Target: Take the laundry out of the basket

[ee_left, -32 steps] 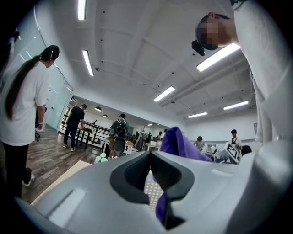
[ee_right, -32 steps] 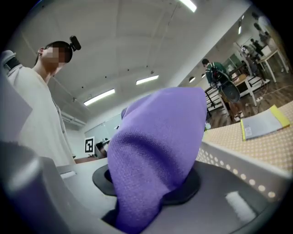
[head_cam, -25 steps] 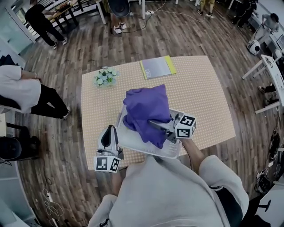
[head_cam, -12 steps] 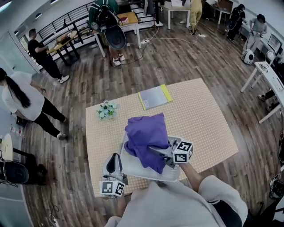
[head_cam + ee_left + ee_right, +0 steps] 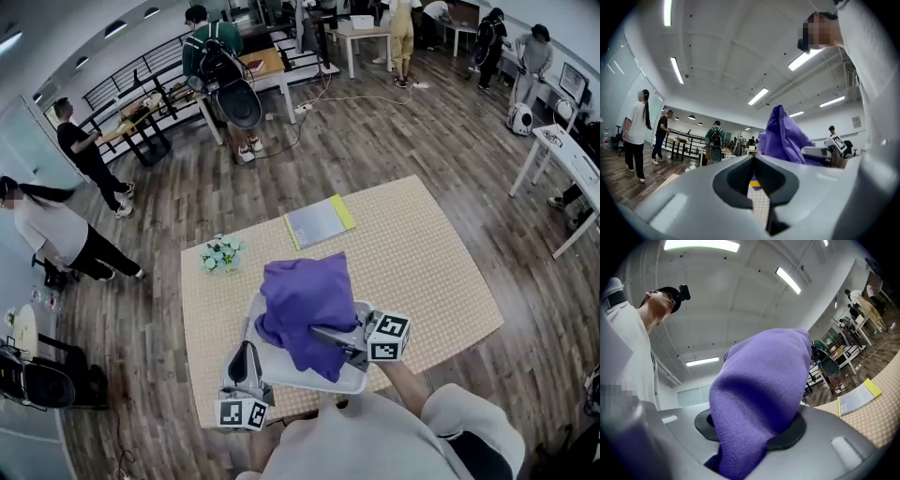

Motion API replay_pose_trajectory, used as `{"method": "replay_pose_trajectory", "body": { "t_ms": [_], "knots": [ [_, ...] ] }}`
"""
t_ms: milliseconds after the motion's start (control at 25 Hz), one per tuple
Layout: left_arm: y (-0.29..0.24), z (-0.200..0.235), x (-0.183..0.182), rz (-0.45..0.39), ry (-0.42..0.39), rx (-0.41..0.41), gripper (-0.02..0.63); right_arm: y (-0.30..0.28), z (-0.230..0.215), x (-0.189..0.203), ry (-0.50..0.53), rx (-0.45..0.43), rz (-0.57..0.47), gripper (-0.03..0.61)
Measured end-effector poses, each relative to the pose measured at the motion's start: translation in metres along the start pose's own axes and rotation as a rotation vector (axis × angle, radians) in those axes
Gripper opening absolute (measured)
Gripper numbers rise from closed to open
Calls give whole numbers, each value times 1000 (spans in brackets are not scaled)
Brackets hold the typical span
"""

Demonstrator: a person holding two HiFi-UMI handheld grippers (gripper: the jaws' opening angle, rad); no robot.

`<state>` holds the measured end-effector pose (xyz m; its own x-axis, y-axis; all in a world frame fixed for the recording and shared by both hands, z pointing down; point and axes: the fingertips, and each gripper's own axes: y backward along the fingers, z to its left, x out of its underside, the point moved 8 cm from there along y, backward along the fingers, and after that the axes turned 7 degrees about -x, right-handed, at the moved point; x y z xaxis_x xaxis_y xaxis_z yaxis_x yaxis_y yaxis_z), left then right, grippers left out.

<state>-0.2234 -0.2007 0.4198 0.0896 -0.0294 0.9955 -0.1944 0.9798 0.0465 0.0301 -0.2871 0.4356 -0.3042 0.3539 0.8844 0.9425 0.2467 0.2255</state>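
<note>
The right gripper (image 5: 323,334) has its jaws clamped on a fold of the purple garment (image 5: 305,292). The cloth bunches above them and drapes over the white basket (image 5: 281,373) on the tabletop (image 5: 422,272). The left gripper (image 5: 246,359) has its jaws together, empty. The garment looks light, soft and floppy, so 1 thick fold should hold best.

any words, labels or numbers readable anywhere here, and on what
No text can be read in any view.
Grey and yellow folder: print too small to read.
Wall sign: too small and blurred.
Marker cubes: black-and-white square patterns only, no letters or numbers.
</note>
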Motion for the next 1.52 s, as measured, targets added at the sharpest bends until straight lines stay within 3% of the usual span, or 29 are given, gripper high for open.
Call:
{"method": "replay_pose_trajectory", "body": {
  "t_ms": [280, 480, 760, 1000, 1240, 1520],
  "knots": [
    [16, -25, -5, -44, 3, 41, 11, 16, 29, -10, 43, 19, -23, 189],
    [68, -18, -13, -85, 21, 63, 11, 13, 84, -15, 144, 53, -27, 189],
    [144, -7, -18, -116, 46, 103, 11, 11, 171, -20, 207, 66, -129, 189],
    [201, -16, -18, -119, 72, 134, 11, 29, 241, 0, 185, 72, -171, 189],
    [230, -22, -19, -133, 88, 130, 11, 33, 280, 20, 189, 55, -138, 189],
    [283, -73, -16, -117, 72, 111, 11, 80, 326, 45, 161, 27, -117, 189]
  ]
}}
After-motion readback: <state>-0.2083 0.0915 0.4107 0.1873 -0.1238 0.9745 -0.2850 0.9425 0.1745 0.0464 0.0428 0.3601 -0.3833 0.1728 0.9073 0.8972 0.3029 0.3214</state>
